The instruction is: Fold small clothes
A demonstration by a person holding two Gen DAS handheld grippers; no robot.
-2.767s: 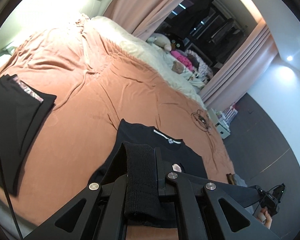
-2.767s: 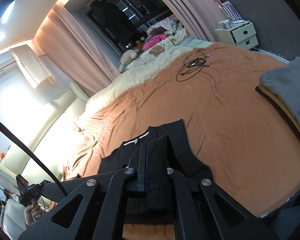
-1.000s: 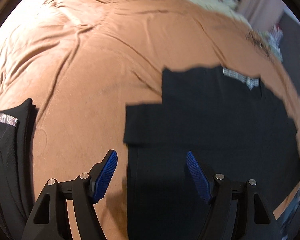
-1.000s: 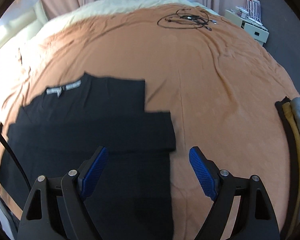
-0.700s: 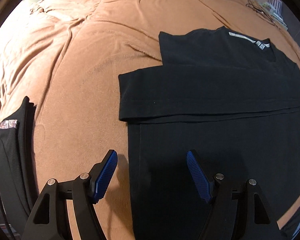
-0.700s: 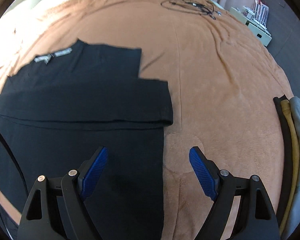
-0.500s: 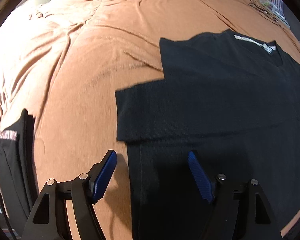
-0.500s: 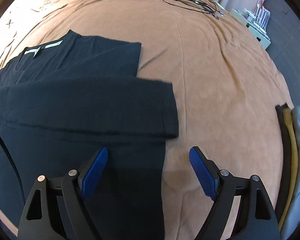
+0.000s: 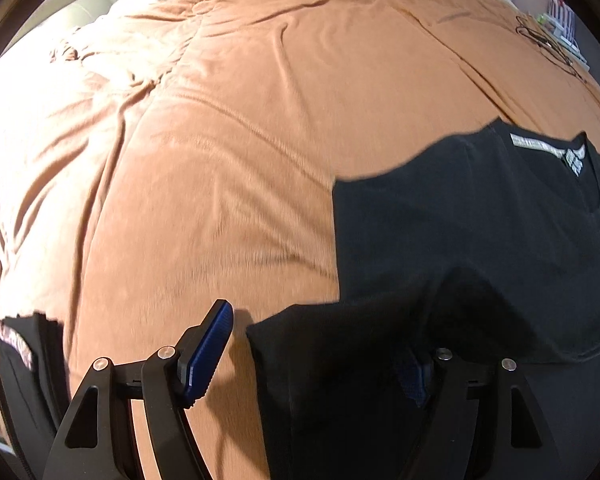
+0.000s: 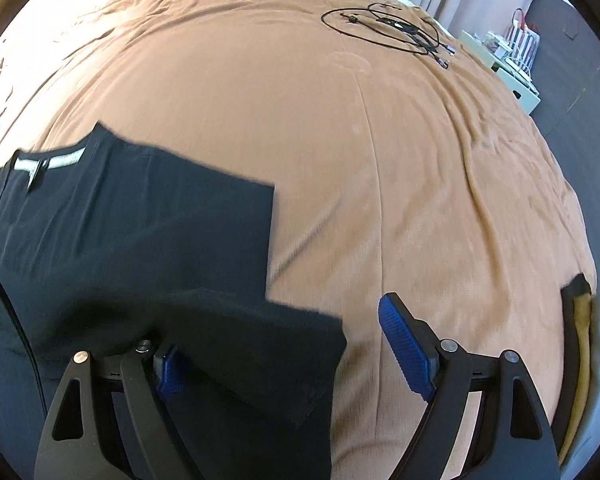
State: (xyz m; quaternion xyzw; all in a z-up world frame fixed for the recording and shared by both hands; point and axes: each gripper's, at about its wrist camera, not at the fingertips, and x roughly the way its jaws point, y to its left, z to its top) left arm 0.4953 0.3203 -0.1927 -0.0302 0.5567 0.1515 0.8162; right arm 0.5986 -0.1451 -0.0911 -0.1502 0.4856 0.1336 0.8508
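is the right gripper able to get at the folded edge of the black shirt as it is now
Probably yes. The right gripper is open, and the black shirt's folded edge already lies between its fingers, with nothing on the orange bedspread blocking it.

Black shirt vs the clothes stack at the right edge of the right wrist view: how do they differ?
The black shirt lies spread flat on the bedspread, partly folded, between both open grippers; the stack is already folded and sits edge-on by the bed's edge. The shirt is a single black garment; the stack layers black, mustard and grey. Both rest on the bedspread.
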